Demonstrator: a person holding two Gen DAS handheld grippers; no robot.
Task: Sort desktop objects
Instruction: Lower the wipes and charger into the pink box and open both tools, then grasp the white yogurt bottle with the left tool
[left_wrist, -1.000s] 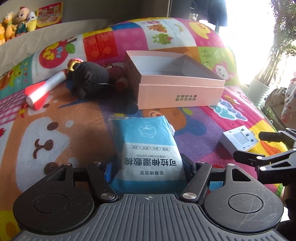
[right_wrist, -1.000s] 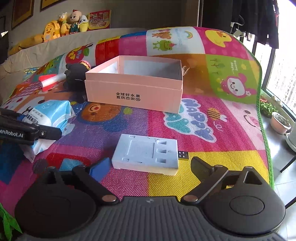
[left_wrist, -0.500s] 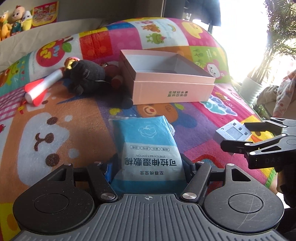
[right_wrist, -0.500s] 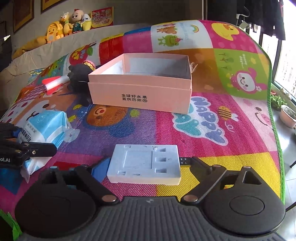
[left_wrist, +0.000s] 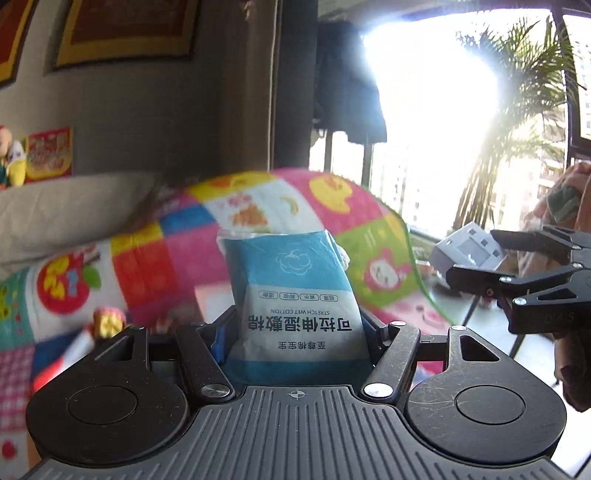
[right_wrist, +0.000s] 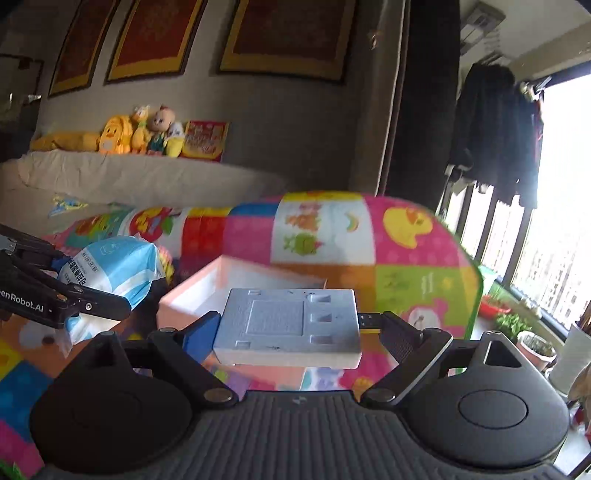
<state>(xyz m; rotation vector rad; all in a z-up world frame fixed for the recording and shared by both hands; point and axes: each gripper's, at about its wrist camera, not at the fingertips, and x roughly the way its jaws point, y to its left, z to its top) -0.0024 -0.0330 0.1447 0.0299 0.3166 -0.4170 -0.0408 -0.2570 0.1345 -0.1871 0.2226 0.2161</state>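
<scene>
My left gripper (left_wrist: 299, 314) is shut on a blue and white pack of wet cotton wipes (left_wrist: 291, 280), which stands up between its fingers, clear of the colourful play mat (left_wrist: 155, 258). My right gripper (right_wrist: 291, 328) is shut on a flat white foam block (right_wrist: 288, 321), held level in the air above the open pink box (right_wrist: 192, 295). In the right wrist view the left gripper (right_wrist: 85, 277) and the wipes pack (right_wrist: 118, 266) hang at the left. The left wrist view has the right gripper (left_wrist: 480, 254) with the white block (left_wrist: 465, 251) at its right edge.
A grey sofa back carries plush toys (right_wrist: 122, 136) behind the mat. A red and white rocket toy (left_wrist: 66, 358) lies blurred at the lower left. Dark clothes (right_wrist: 495, 122) hang by the window, with potted plants (right_wrist: 532, 347) on the floor at the right.
Both grippers have risen and tilted upward, lifting the wipes pack and the white block off the mat. The right fingers closed in onto the block. The wall and window now fill the views.
</scene>
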